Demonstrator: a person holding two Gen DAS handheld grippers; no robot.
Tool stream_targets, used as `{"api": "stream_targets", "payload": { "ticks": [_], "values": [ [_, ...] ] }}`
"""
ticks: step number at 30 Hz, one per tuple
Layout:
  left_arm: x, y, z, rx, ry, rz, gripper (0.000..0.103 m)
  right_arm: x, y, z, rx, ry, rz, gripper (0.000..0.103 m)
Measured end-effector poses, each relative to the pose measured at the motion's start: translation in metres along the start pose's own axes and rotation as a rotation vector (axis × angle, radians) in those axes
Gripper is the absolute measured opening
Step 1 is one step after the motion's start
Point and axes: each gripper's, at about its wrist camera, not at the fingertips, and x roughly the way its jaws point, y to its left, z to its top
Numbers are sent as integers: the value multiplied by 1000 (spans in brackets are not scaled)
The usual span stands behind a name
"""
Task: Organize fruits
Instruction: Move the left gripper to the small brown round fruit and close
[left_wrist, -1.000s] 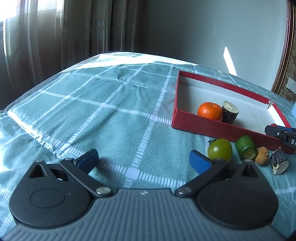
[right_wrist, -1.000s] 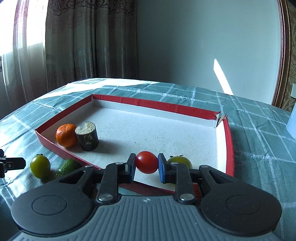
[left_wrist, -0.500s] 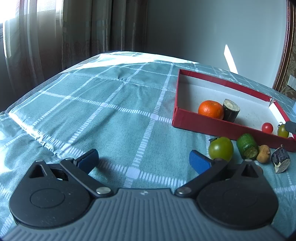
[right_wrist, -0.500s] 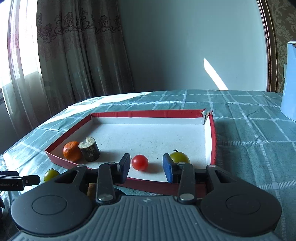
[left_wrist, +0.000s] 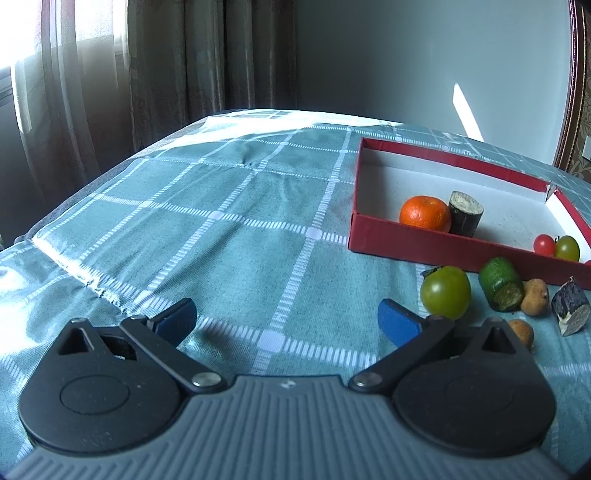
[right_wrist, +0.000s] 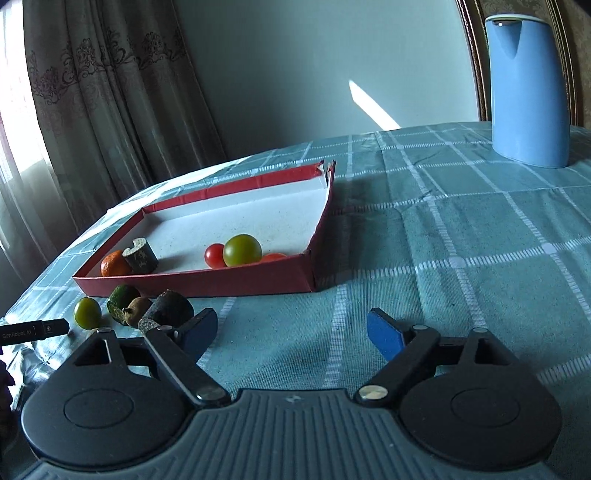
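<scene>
A red box (right_wrist: 229, 281) (left_wrist: 424, 245) with a white floor holds an orange (left_wrist: 424, 213), a dark cut stub (left_wrist: 465, 213), a small red tomato (right_wrist: 215, 255) and a green tomato (right_wrist: 242, 250). Outside its near wall lie a green tomato (left_wrist: 445, 291), a green cucumber piece (left_wrist: 500, 290), a small brown fruit (left_wrist: 534, 302) and a dark wedge (left_wrist: 570, 312). My right gripper (right_wrist: 291, 332) hovers over bare cloth in front of the box, its jaws opening wide with nothing between them. My left gripper (left_wrist: 286, 319) stands open and empty, left of the loose fruit.
A teal checked cloth (left_wrist: 221, 221) covers the table. A tall blue jug (right_wrist: 528, 88) stands at the far right in the right wrist view. Curtains hang behind the table's far left edge. The left gripper's finger (right_wrist: 35, 329) pokes in at the right wrist view's left edge.
My right gripper let go of the small red tomato, which now lies in the box beside the green one. It drew back out of the box and its jaws spread. The left gripper stayed put.
</scene>
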Motion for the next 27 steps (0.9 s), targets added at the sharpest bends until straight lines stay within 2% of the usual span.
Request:
{"api": "stream_targets", "payload": {
  "ticks": [5, 9, 12, 15, 16, 17, 19, 22, 24, 26, 27],
  "values": [
    [-17, -4, -3, 29, -79, -28, 103, 0, 2, -2, -13, 1, -6, 89],
    [-36, -19, -10, 64, -121, -162, 103, 0, 2, -1, -13, 2, -6, 89],
    [-45, -41, -14, 137, -141, -222, 103, 0, 1, -1, -11, 2, -4, 90],
    [-49, -64, -18, 237, -151, -233, 99, 0, 0, -1, -5, 1, 1, 90],
    [-49, -73, -19, 270, -143, -242, 90, 0, 0, -1, -4, 1, 2, 90],
    [-47, -78, -19, 286, -129, -253, 86, 0, 0, -1, -4, 1, 3, 90],
    [-44, -86, -19, 301, -113, -258, 85, 0, 0, -1, -1, 1, 5, 90],
    [-40, -94, -21, 323, -100, -287, 77, 0, -1, 0, 2, 0, 9, 91],
    [-36, -98, -21, 331, -81, -305, 66, 0, -1, 0, 4, 0, 11, 91],
    [-31, -101, -21, 336, -51, -314, 47, 0, -1, 0, 4, 0, 13, 91],
    [-29, -102, -20, 337, -36, -318, 45, 0, -1, 0, 4, 0, 13, 91]
  ]
}}
